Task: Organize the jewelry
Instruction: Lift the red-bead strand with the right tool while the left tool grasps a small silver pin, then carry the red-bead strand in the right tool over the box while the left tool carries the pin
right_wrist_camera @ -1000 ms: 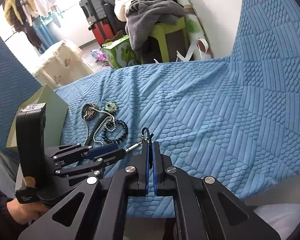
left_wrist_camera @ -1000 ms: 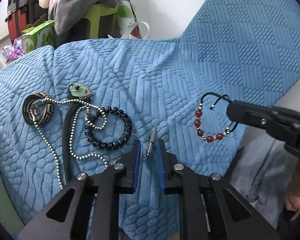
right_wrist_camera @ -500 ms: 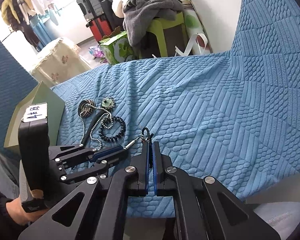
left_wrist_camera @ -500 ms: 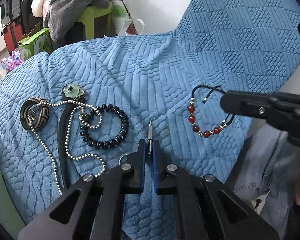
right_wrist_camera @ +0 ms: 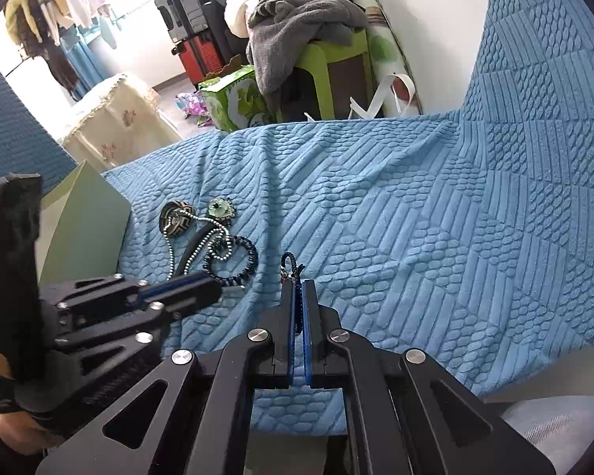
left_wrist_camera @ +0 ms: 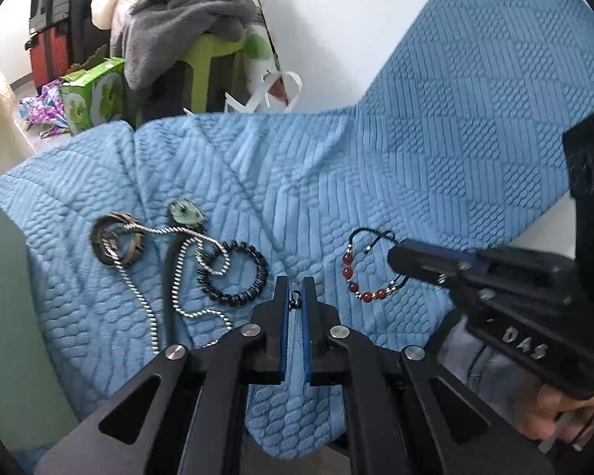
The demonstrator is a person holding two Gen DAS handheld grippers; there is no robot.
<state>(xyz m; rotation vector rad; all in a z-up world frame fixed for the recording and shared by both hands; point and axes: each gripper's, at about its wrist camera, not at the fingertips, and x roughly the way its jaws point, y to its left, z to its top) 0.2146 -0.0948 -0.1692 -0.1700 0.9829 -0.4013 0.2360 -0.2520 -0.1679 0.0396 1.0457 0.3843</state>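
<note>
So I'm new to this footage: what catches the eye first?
A tangle of jewelry, silver bead chain over black bracelet, lies left on the blue textured blanket. The red-bead bracelet lies right, its cord pinched by the right hand-held gripper. The left hand-held gripper grips a small metal piece.

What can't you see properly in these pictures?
- Pin in the left gripper: left view, pads hide nearly all.
- Red bracelet: left view, right gripper covers one end.
- Silver chain: left view, lower end hidden behind the gripper arm.
</note>
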